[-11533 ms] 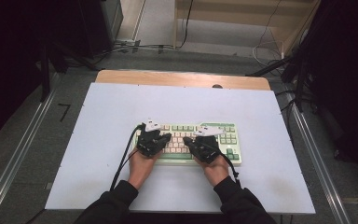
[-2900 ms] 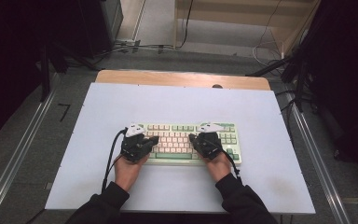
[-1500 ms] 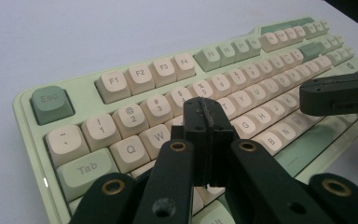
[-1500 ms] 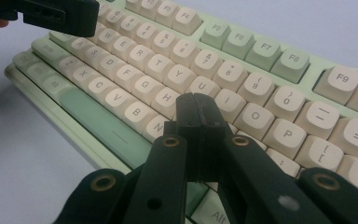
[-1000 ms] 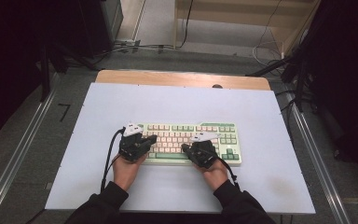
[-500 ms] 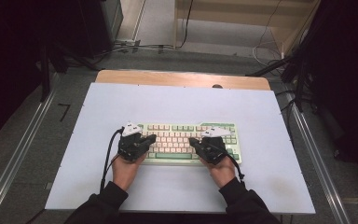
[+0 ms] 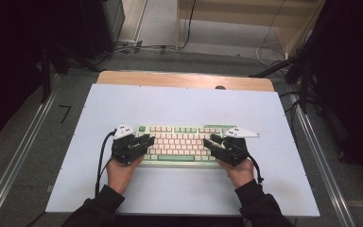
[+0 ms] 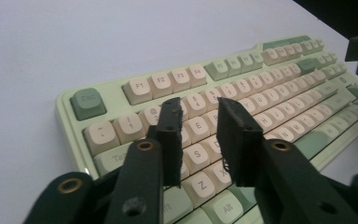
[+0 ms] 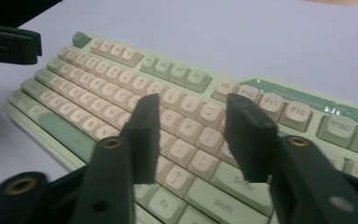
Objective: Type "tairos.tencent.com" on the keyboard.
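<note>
Keyboard (image 7: 179, 144), pale green with cream keys, lies flat near the middle of a white tabletop (image 7: 184, 106), long side toward the person. Left gripper (image 7: 144, 141) hangs over its left end, jaws just opened to a narrow gap, nothing between them. Right gripper (image 7: 211, 143) is over the right end, jaws just opened wider, also empty. Wooden strip (image 7: 184, 79) edges the far side. Grey floor (image 7: 217, 54) with cables (image 7: 269, 47) lies beyond, metal rails (image 7: 23, 146) at both sides.

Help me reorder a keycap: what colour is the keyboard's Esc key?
Sage green, darker than the cream letter keys; the Esc key on the keyboard shows best in the left gripper view.
</note>
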Action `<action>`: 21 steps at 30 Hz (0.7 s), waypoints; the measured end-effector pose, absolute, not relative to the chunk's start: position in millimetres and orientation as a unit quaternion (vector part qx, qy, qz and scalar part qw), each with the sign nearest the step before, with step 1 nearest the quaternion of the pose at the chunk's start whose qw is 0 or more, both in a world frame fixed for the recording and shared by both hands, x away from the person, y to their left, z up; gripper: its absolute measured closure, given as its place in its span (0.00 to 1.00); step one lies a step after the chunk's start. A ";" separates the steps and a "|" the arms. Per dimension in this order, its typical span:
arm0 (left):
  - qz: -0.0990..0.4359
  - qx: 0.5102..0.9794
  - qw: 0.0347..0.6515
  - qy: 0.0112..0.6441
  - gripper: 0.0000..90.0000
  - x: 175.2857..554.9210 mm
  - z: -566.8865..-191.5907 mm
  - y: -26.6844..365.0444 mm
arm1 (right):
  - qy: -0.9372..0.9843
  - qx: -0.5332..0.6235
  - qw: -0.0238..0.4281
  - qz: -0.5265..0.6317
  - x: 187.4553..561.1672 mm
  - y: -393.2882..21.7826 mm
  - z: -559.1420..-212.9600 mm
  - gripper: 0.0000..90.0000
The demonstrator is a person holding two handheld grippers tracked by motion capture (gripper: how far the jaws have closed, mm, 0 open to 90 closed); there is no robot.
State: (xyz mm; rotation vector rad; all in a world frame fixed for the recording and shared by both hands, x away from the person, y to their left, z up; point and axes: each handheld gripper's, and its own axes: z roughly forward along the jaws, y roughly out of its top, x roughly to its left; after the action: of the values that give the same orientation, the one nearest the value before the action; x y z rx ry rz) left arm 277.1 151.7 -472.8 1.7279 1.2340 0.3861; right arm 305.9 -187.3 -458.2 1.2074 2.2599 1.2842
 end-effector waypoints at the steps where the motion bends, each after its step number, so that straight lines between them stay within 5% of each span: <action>1: 0.162 0.705 0.470 0.505 0.73 276.1 -472.5 152.6 | 0.780 0.419 0.138 0.444 305.5 -189.9 -458.0 0.54; 12: 0.212 0.693 0.457 0.515 0.45 264.1 -468.5 157.5 | 0.770 0.438 0.154 0.439 302.9 -212.8 -459.2 0.33; 21: 0.223 0.677 0.457 0.532 0.38 254.0 -467.5 174.1 | 0.757 0.453 0.170 0.439 294.6 -235.4 -455.9 0.28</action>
State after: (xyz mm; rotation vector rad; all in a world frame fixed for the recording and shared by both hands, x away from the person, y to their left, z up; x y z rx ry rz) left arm 254.0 174.1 -467.5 1.6695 1.3117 0.5493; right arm 294.6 -235.4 -455.9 1.2859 2.1503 1.2484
